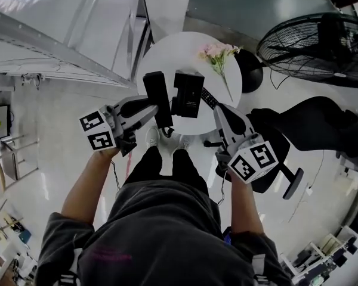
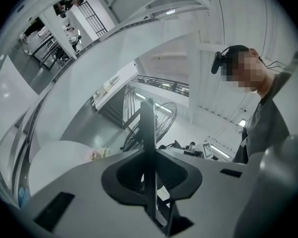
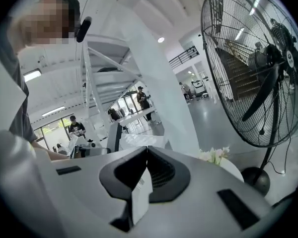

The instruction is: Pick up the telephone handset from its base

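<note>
The black telephone handset [image 1: 157, 94] is up in the air above the round white table [image 1: 167, 52], and my left gripper [image 1: 160, 108] is shut on it. In the left gripper view the handset [image 2: 148, 143] stands edge-on as a thin dark upright strip between the closed jaws of the left gripper [image 2: 150, 187]. Just right of it the black telephone base [image 1: 188, 93] is also lifted, with a coiled cord [image 1: 208, 99] trailing from it. My right gripper [image 1: 218, 109] grips the base, whose white-labelled edge [image 3: 140, 195] shows between the jaws of the right gripper [image 3: 144, 182].
Pink flowers [image 1: 218, 55] lie on the table's right side. A large black floor fan [image 1: 313, 43] stands at the right, also seen close by as the fan [image 3: 253, 68] in the right gripper view. A black chair [image 1: 313, 127] sits right of my legs. A white staircase frame runs along the left.
</note>
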The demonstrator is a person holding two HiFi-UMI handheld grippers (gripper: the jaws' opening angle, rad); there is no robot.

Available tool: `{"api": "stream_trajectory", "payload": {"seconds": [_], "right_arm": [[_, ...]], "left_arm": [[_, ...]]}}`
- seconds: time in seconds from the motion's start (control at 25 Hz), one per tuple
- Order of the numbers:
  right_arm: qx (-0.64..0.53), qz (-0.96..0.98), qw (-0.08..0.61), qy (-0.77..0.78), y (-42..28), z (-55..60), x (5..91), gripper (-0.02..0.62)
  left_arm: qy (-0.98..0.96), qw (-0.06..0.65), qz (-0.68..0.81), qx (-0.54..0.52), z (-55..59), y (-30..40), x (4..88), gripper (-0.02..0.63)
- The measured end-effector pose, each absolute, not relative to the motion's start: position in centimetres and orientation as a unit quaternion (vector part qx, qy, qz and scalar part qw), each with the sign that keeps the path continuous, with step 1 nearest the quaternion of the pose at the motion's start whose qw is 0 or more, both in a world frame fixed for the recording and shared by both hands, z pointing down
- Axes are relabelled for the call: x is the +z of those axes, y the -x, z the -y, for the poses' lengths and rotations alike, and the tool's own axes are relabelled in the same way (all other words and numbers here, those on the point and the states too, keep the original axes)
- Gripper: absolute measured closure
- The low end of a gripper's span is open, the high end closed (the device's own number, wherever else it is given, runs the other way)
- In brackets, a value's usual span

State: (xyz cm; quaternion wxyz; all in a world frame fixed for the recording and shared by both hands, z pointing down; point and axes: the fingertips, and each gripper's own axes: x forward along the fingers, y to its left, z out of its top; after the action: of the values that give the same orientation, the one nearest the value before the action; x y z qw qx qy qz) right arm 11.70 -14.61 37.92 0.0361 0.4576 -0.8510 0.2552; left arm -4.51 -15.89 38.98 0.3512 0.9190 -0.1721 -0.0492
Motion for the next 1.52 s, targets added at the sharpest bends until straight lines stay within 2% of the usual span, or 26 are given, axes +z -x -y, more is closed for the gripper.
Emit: {"api": "stream_trajectory", "payload": {"seconds": [0.72,1.52], "right_arm": [[0.159,0.87,0.005,-0.467,-11.0,12.8,29.9,0.576],[0.117,0.878,0.017,-0.464,-11.7,12.6,27.2,0.577]], "left_arm": [[-0.949,0.238,0.18,-0.101,14.1,5.4,27.2,0.529],[-0.954,0.213,0.175,-0.12,14.0,4.4,24.0,0.529]]}}
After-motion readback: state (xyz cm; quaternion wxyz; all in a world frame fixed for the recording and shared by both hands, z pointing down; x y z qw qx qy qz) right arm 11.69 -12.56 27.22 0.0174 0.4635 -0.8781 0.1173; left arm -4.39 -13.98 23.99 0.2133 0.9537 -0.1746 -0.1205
